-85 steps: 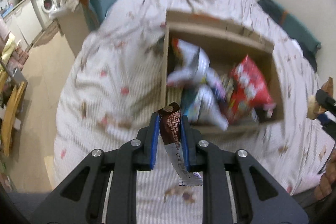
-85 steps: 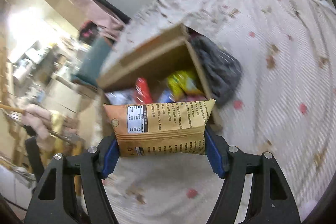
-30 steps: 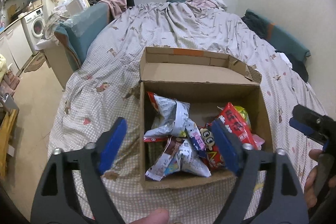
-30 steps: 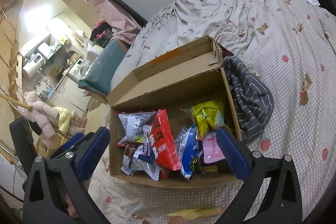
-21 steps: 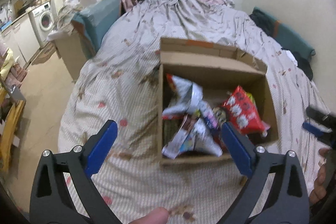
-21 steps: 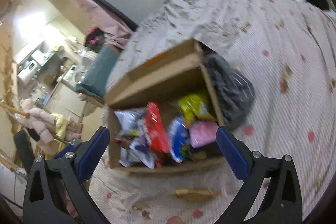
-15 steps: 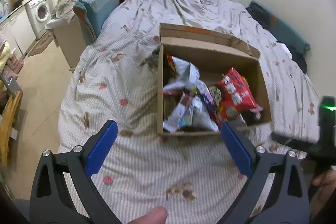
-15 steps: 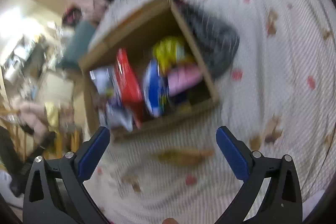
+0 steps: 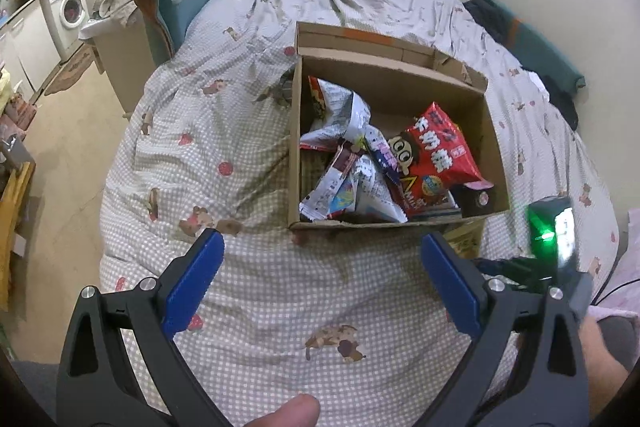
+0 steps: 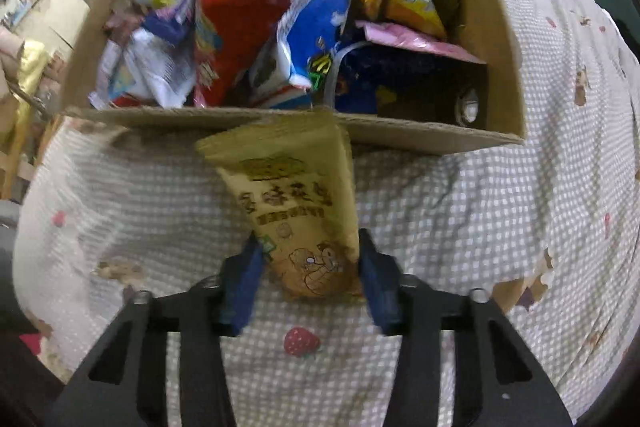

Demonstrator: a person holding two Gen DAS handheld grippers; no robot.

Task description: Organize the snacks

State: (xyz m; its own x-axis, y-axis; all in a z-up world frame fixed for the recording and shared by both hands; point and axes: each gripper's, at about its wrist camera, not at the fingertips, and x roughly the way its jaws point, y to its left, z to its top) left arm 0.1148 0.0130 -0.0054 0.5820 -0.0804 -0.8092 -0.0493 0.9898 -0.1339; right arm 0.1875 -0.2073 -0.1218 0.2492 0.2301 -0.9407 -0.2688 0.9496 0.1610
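A checked bedspread [image 9: 248, 279] with small printed figures lies under both claws, and on it, ahead of the left gripper [image 9: 320, 279] and just beyond the right gripper [image 10: 310, 281], sits an open cardboard box [image 9: 294, 147] heaped with snack bags, a red bag [image 9: 440, 151] the plainest among them. The left gripper hangs with its blue pads spread wide and nothing between them. The right gripper is closed on the lower end of a tan snack pouch [image 10: 296, 203], whose top end touches the box's near wall [image 10: 420, 137].
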